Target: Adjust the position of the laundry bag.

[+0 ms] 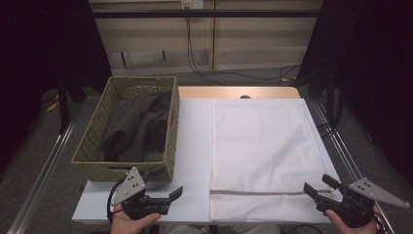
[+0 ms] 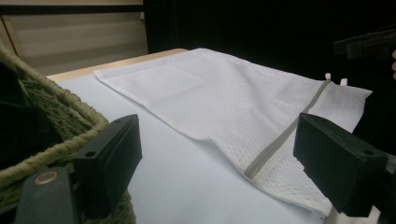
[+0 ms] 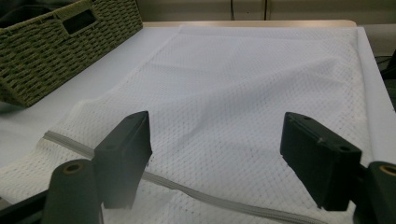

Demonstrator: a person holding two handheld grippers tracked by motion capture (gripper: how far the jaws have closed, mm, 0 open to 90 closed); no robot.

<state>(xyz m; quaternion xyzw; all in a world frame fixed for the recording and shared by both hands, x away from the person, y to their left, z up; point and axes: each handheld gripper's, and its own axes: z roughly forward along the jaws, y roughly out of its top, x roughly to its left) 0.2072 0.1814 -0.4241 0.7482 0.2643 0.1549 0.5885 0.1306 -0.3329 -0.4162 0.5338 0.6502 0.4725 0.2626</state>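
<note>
A white mesh laundry bag [image 1: 263, 146] lies flat on the right half of the white table [image 1: 192, 146], its grey zipper [image 1: 258, 193] running along the near end. A woven basket [image 1: 122, 170] on the left holds a dark garment [image 1: 136, 126]. My left gripper [image 1: 168, 181] is open at the near left, just in front of the basket, with nothing between its jaws. My right gripper [image 1: 319, 184] is open at the bag's near right corner. In the left gripper view the bag [image 2: 224, 98] and zipper [image 2: 280, 140] lie ahead of the open gripper [image 2: 224, 158]. In the right gripper view the open gripper [image 3: 215, 158] hovers over the bag [image 3: 243, 84] near its zipper [image 3: 187, 186].
The basket [image 3: 51, 51] stands along the table's left edge. A bare wooden strip [image 1: 234, 92] shows at the table's far end. Metal rails [image 1: 44, 165] run beside the table on both sides, and cables [image 1: 204, 73] lie on the floor beyond.
</note>
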